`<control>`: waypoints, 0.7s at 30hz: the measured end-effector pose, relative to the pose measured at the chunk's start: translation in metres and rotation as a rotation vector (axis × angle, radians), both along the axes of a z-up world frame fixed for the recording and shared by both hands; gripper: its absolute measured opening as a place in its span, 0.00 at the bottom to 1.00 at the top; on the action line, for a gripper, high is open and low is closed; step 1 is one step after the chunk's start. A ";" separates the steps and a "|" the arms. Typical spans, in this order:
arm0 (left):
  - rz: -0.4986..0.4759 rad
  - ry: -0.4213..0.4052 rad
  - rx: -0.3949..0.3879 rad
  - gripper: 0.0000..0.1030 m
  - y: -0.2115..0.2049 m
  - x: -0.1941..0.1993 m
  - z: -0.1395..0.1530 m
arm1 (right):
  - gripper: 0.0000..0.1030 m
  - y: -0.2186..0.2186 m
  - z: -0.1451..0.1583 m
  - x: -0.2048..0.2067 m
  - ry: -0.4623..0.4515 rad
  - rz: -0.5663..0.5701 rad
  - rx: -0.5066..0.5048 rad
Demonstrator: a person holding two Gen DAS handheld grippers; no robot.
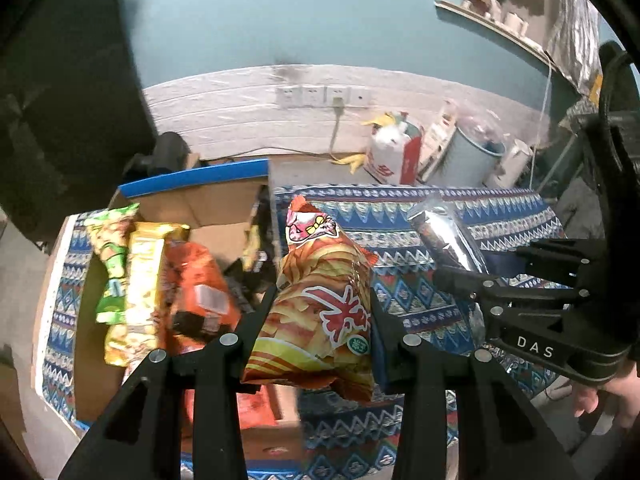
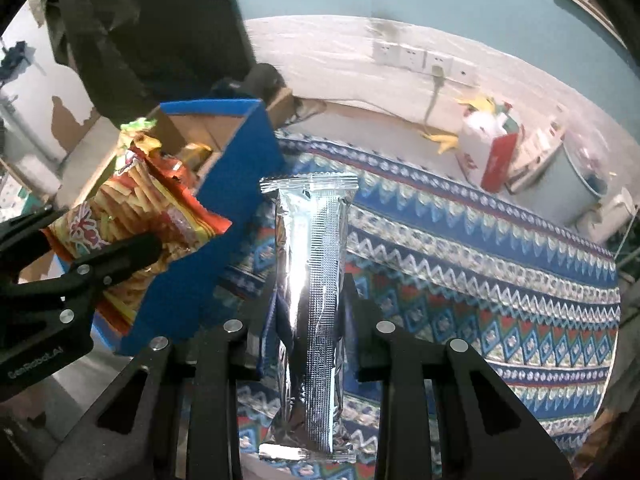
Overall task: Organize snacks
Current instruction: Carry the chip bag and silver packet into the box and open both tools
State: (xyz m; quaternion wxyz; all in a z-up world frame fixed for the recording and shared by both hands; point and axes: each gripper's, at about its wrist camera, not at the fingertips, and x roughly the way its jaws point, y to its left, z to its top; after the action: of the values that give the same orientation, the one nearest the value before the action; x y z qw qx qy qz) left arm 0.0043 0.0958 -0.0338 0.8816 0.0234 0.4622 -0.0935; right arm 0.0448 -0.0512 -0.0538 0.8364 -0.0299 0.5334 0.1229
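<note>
The left hand-held gripper [image 1: 322, 300] is clamped on an orange chip bag [image 1: 320, 312], its two black fingers pressing the bag's sides so that the bag stands up between them, lifted clear of the patterned blue cloth [image 1: 420, 304] that covers the surface. The right hand-held gripper [image 2: 308, 292] is closed on a long silver foil packet [image 2: 310, 300], which stands upright between its fingers with its sealed top edge well above them; in the left wrist view the same packet leans up from that gripper at the right, and part of a hand [image 1: 600, 396] shows below it. Just left of the chip bag is an open cardboard box [image 1: 224, 208] with blue outer walls, sitting on the cloth. Inside it lie a green bag [image 1: 110, 256], a yellow bag [image 1: 140, 292] and an orange bag [image 1: 200, 292] side by side, with a dark packet [image 1: 256, 256] further in. Beyond the surface, on the floor by the wall, stand a red and white bag [image 1: 394, 156] and a pale bucket [image 1: 472, 156], with banana peels [image 1: 352, 160] beside them. A row of wall sockets [image 1: 320, 96] sits higher up, one with a plug and cord.
</note>
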 end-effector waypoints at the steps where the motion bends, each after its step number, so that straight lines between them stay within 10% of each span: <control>1: 0.009 -0.002 -0.003 0.39 0.005 -0.001 0.001 | 0.25 0.004 0.001 0.001 -0.001 0.006 0.003; 21: 0.192 0.020 -0.019 0.39 0.096 -0.010 -0.012 | 0.25 0.092 0.008 0.037 -0.001 0.094 0.080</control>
State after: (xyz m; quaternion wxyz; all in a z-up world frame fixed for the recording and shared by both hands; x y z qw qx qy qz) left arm -0.0060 0.1913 -0.0455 0.8819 -0.0302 0.4703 -0.0133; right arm 0.0821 0.0411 -0.0456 0.8304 -0.0215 0.5258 0.1831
